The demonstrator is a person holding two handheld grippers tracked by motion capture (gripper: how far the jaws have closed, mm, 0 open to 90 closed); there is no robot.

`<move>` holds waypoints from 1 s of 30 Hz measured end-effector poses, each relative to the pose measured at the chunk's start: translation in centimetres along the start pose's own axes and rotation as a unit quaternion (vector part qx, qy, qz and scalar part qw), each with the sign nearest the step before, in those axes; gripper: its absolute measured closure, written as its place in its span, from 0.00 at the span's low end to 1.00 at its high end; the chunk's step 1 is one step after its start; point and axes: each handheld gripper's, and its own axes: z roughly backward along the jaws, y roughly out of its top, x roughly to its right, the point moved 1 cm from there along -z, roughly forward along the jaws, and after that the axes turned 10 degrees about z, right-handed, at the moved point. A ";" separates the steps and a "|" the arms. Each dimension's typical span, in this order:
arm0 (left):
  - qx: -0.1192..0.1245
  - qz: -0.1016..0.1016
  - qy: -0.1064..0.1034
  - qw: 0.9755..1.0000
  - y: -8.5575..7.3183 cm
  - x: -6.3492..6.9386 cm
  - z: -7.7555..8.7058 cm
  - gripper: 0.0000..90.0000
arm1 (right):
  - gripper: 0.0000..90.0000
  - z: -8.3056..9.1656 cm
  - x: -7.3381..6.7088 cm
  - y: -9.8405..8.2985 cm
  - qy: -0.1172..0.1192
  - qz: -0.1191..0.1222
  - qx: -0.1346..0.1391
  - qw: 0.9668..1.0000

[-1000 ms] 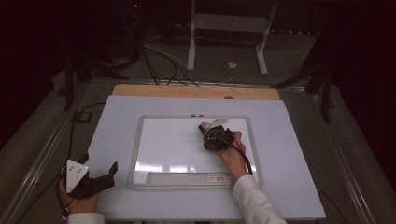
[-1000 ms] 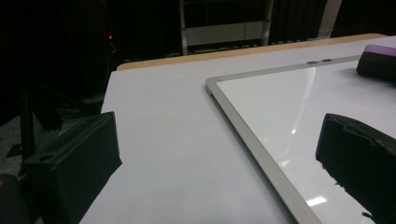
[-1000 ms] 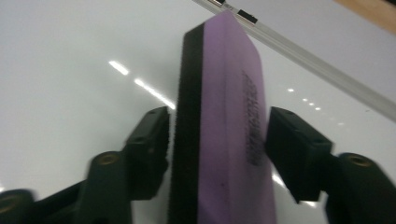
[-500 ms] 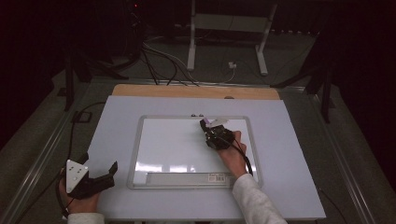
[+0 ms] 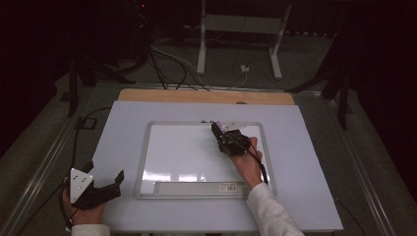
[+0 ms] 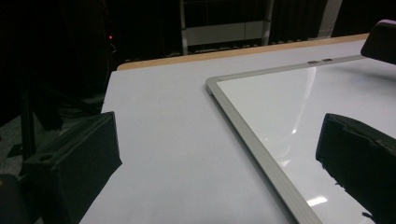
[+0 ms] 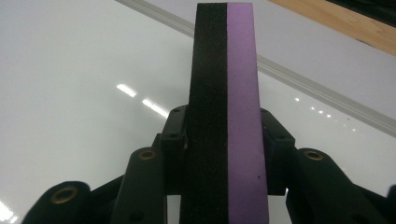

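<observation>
A whiteboard [image 5: 187,152] with a silver frame lies flat on the white table [image 5: 123,128]. My right gripper [image 5: 220,132] hovers over the board's far edge, shut on an eraser [image 5: 216,127]. In the right gripper view the eraser [image 7: 226,93] stands on edge between the jaws, black felt on the left, purple foam on the right, above the glossy board [image 7: 70,70]. My left gripper [image 5: 105,189] rests at the table's near left corner, open and holding nothing. In the left gripper view its jaws stand wide apart beside the board's frame [image 6: 243,121], and the eraser [image 6: 380,39] shows at top right.
A long ledge with a label [image 5: 196,188] runs along the board's near edge. A wooden strip [image 5: 206,96] borders the table's far side. Cables [image 5: 172,64] and a metal stand [image 5: 236,34] lie on the floor beyond it.
The right gripper has shifted slightly left along the board's far edge with the eraser. The left gripper has stayed where it was.
</observation>
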 end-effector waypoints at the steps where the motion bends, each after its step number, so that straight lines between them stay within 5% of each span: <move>1: 0.000 0.000 0.000 1.000 0.0 0.0 0.0 0.01 | 0.69 0.0 0.0 0.0 0.000 0.001 0.001 1.000; 30: -0.001 -0.001 0.002 1.000 0.0 0.0 0.0 0.01 | 0.70 0.9 2.4 -0.7 -0.028 -0.047 0.000 0.998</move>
